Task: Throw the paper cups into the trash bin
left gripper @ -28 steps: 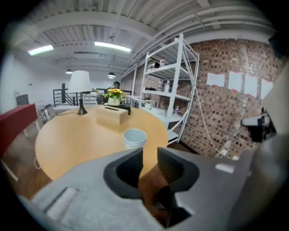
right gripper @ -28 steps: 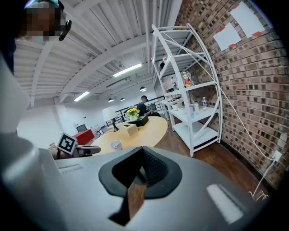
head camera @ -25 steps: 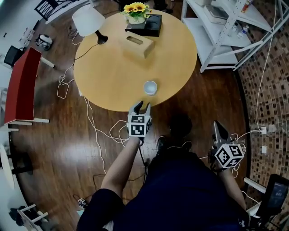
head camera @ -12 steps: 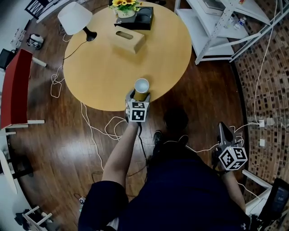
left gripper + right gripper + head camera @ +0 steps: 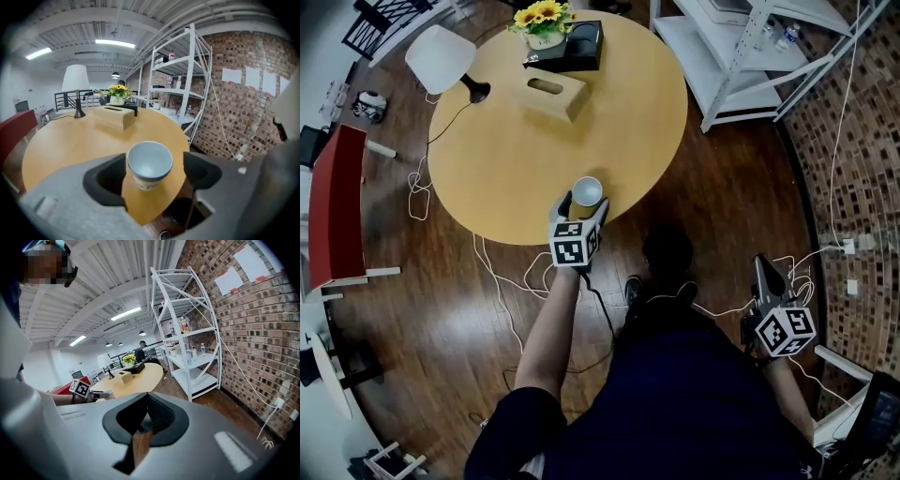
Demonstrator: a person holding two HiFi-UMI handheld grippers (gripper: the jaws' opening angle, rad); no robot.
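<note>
had left hand-held gripper [image 5: 581,204] just opened wide about the cup [image 5: 587,191] on the counter [image 5: 506,150], untouched. held right hand-held gripper [image 5: 146,418] closed, empty. likely needed next: closing on it.

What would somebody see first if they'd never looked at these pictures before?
Probably the white paper cup near the front edge of the big round wooden table. It stands between the jaws of the left gripper, which have just been opening and aren't squeezing it. After that, the yellow sunflowers at the table's far side.
</note>
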